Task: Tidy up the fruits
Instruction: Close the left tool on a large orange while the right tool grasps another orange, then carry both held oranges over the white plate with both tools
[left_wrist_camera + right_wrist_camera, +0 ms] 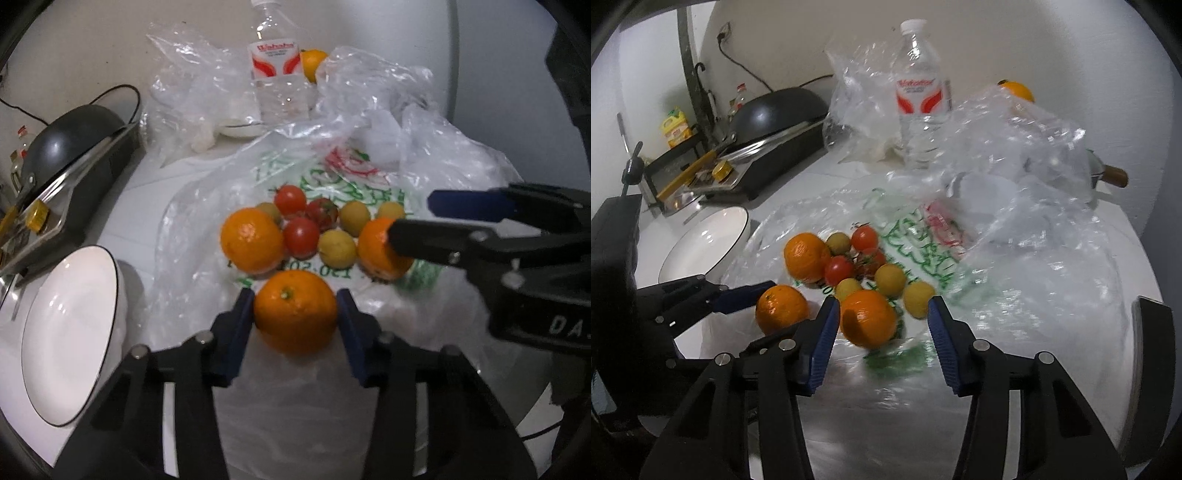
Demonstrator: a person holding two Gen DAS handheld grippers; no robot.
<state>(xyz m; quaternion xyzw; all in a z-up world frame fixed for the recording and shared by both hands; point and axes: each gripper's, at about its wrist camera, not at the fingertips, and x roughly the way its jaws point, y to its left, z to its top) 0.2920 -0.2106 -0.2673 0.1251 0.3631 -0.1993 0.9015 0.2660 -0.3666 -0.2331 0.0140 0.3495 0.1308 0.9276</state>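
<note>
My left gripper (294,317) is shut on an orange (295,310), both blue pads pressing its sides. The right wrist view shows that orange (781,308) against a blue left finger (746,297). My right gripper (882,332) is open around a second orange (868,317): the left pad touches it, the right pad stands apart. Seen from the left wrist, the right gripper (410,219) straddles that orange (380,254). A third orange (251,240), red tomatoes (301,236) and small yellow-green fruits (338,247) lie on a printed plastic bag (332,177).
A white bowl (70,306) (713,236) sits left of the fruit. Behind stand a water bottle (277,74), crumpled clear bags (388,92) and another orange (314,62). A dark wok on a cooker (70,144) occupies the far left.
</note>
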